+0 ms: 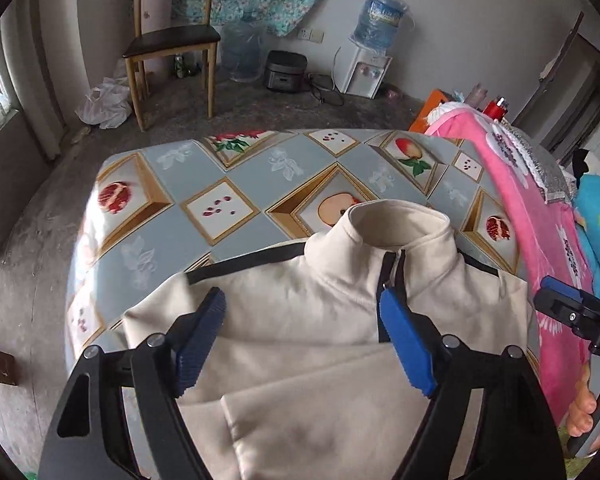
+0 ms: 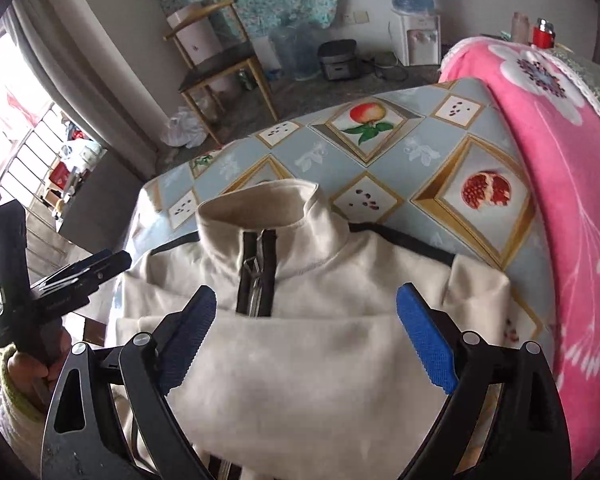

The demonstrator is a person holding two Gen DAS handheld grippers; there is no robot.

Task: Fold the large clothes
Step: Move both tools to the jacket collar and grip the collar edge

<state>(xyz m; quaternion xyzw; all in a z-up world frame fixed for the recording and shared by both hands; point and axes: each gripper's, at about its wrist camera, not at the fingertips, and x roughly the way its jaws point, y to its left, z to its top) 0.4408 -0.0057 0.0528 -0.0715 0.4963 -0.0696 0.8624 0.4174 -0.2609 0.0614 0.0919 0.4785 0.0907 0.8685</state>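
Garment: cream fleece pullover with stand-up collar, short black-edged zip and black shoulder stripes [image 1: 300, 312], lying on the table collar away from the cameras, its lower part folded up over the chest so the fold edge crosses just below the zip
Table: top covered in a grey-blue oilcloth printed with framed pomegranates and peaches [image 1: 204, 184]; the pullover sits at its near side
Left gripper: black two-finger tool with blue ribbed pads [image 1: 302, 304], jaws spread wide, nothing between the pads, hanging above the folded fleece (no contact visible)
Right gripper: matching black tool with blue pads [image 2: 306, 300], jaws spread wide and empty, poised over the same fold, zip between the two fingers in its view
Hands: a bare hand [image 1: 590, 412] grips the right tool's handle at the edge of the left view; a hand in a pale green cuff [image 2: 24, 372] holds the left tool in the right view
Beside the table: pink floral blanket [image 2: 564, 168] draped along the right edge, touching the oilcloth
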